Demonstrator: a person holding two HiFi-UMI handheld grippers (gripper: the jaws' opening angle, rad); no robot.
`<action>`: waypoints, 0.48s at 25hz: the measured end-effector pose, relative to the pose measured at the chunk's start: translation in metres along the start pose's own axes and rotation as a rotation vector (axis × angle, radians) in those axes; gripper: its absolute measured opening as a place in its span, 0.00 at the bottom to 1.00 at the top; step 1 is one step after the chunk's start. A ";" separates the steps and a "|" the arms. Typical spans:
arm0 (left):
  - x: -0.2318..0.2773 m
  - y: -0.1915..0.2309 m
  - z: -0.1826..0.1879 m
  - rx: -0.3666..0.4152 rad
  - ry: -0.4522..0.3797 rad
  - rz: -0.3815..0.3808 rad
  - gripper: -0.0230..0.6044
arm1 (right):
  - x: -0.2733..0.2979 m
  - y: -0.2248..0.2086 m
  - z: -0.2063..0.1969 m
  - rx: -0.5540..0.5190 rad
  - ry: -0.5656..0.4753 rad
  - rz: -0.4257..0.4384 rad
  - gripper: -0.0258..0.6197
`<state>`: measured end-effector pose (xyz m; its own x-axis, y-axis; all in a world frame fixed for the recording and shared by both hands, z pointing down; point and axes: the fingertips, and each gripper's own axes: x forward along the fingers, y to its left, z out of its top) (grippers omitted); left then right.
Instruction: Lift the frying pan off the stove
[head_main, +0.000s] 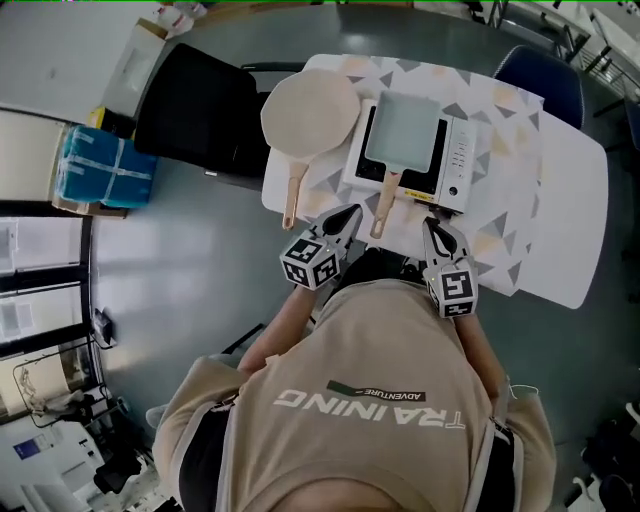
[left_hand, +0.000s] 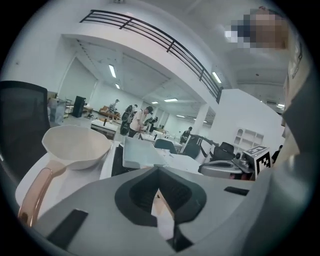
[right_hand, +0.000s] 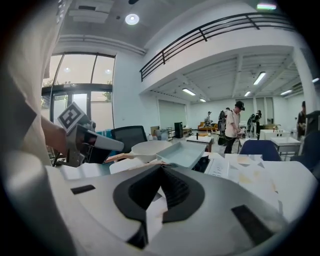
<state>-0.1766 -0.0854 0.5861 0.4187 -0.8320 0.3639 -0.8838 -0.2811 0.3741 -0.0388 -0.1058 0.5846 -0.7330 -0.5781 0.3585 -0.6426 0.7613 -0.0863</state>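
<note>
On the stove (head_main: 455, 160), at the far middle of the table (head_main: 575, 200), sits the square pan (head_main: 403, 128). Its handle (head_main: 384, 203) runs near, toward the person. The handle's near end lies between the two grippers, just right of the left gripper (head_main: 352, 212). The right gripper (head_main: 428, 225) is farther off on the right. Neither touches the handle.

Left of the stove rests a round pan (head_main: 310, 110), its own handle (head_main: 291, 195) also pointing near.

Both arms are bent and drawn in against the chest. The grippers are held at the near table edge, pointing far and slightly toward each other. Their marker cubes face up.

In the left gripper view the left gripper's (left_hand: 159, 172) jaws meet at their tips with only a thin slit behind, and nothing is in them. The right gripper's (right_hand: 161, 170) jaws are likewise pressed together and empty.

The hands are hidden under the cubes in the head view. In each gripper view the grey body covers the near table and the square pan's handle. Only the pan's (left_hand: 140, 152) tray-like body shows past the left jaws, right of the round pan (left_hand: 75, 145). From the right gripper view the pan (right_hand: 187, 150) shows just beyond the jaws, with the left gripper (right_hand: 82, 135) at the left. Little of the stove can be made out there.
</note>
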 end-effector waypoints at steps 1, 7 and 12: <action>0.004 0.002 0.002 -0.003 0.013 -0.023 0.04 | 0.001 -0.001 0.004 0.002 -0.004 -0.019 0.04; 0.031 0.024 -0.006 -0.227 0.125 -0.133 0.04 | 0.004 -0.007 0.022 0.025 -0.004 -0.132 0.04; 0.042 0.031 -0.020 -0.392 0.231 -0.241 0.23 | 0.010 -0.005 0.026 0.037 0.011 -0.209 0.04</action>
<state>-0.1817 -0.1196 0.6304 0.6754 -0.6256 0.3906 -0.6303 -0.2147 0.7460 -0.0490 -0.1227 0.5648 -0.5804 -0.7191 0.3822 -0.7883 0.6138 -0.0425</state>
